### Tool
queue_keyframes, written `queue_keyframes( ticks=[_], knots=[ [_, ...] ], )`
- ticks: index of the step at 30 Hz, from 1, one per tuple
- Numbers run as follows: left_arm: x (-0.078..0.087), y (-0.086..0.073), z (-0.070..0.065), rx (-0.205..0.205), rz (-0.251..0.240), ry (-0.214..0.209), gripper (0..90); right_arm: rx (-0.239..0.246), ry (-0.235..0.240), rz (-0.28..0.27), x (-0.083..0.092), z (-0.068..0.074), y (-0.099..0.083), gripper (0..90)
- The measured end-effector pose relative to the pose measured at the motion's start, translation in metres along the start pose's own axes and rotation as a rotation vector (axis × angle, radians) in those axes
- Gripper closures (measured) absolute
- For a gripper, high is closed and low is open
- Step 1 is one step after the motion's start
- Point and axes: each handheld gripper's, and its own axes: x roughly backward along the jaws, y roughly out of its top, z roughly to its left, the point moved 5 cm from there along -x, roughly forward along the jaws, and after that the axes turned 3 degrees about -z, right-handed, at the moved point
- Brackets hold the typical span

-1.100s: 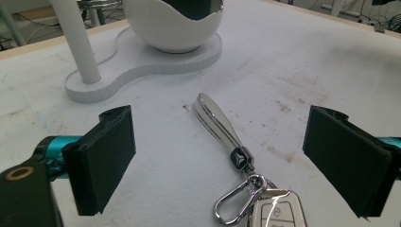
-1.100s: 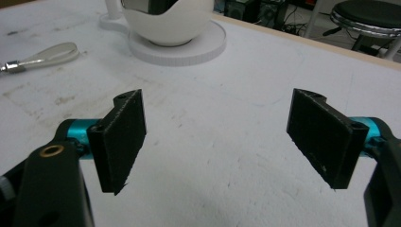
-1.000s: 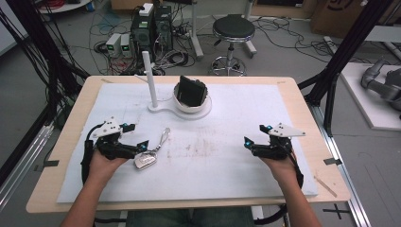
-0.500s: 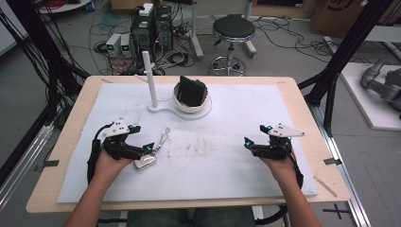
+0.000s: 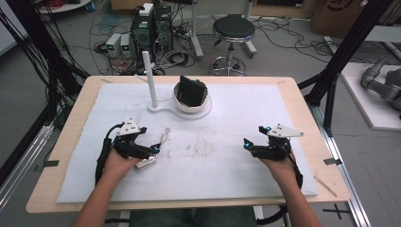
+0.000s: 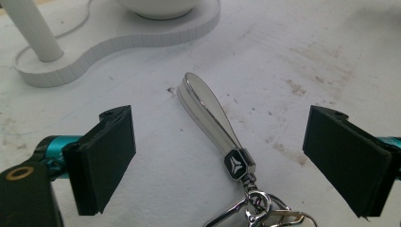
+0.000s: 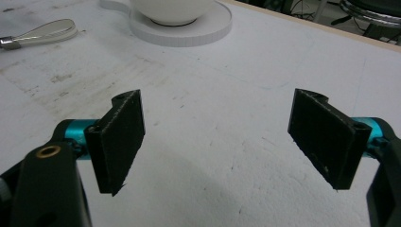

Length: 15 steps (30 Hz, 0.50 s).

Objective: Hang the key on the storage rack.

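On the near left of the bench (image 5: 302,118), the left gripper (image 6: 217,156) has its jaws spread wide with the key fob (image 6: 208,118) lying flat between them, touching neither. The fob's long axis runs from its ring end, nearest the gripper, away toward the white stand (image 6: 118,42) at the far side, so the jaws would close across its narrow width. The right gripper (image 7: 217,142), also spread and holding nothing, sits well apart at the right.

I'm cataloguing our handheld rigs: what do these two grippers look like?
Both the left gripper and the right gripper have black bodies, flat black rectangular jaws on teal mounts, a grey three-cornered plate on top and a trailing black cable. The forearms are bare of sleeves.
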Motion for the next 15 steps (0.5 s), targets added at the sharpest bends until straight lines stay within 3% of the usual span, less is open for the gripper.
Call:
queue_keyframes(
  ticks=[4, 10, 15],
  knots=[
    [-0.011, -0.002, -0.004, -0.011, 0.038, -0.019, 11.5, 0.008, 0.002, 0.005, 0.0, 0.002, -0.001, 19.7],
    [-0.022, -0.008, -0.005, -0.026, 0.105, 0.007, 15.6, 0.017, 0.002, 0.007, 0.002, 0.003, -0.002, 19.7],
    [-0.024, -0.014, -0.007, -0.062, 0.184, 0.034, 31.0, 0.014, 0.002, 0.011, 0.004, 0.003, -0.003, 19.7]
  ],
)
